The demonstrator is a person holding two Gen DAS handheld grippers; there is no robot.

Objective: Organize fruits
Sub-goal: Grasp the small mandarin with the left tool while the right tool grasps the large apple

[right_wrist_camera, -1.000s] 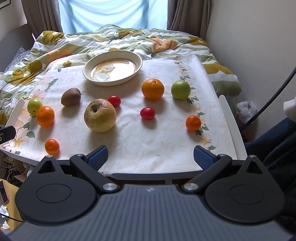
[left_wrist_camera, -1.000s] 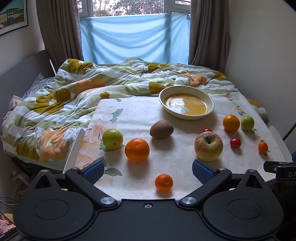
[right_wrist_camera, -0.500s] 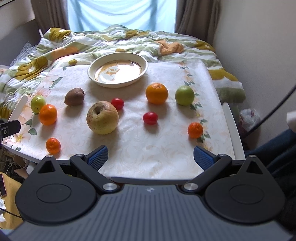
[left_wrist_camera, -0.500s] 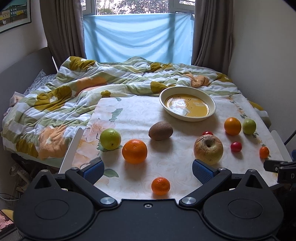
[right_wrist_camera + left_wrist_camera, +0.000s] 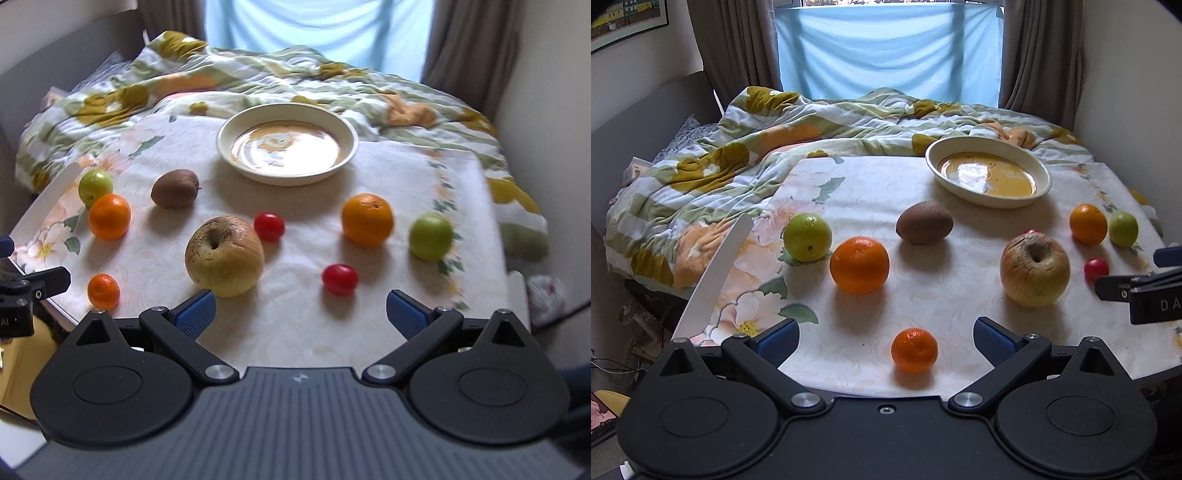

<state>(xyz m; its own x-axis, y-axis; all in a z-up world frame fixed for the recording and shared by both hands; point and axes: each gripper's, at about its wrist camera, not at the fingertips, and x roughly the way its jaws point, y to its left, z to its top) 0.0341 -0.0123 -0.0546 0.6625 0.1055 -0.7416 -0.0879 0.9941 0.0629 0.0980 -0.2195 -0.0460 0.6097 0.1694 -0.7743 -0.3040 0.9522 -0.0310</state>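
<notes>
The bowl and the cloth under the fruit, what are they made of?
The bowl looks like glazed ceramic, or maybe hard plastic: its cream rim is smooth, and the orange-brown inside shines with window light. The cloth looks like thin vinyl or coated fabric: flat, faintly glossy, printed with flowers, and barely wrinkled, unlike the soft rumpled quilt behind it.

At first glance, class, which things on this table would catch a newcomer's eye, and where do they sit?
The big wrinkled apple draws the eye first, sitting near the front middle of the table with a small red tomato just behind it. Behind them, at the far edge by the quilt, sits an empty cream bowl. Both grippers, left and right, hang open and hold nothing.
</notes>
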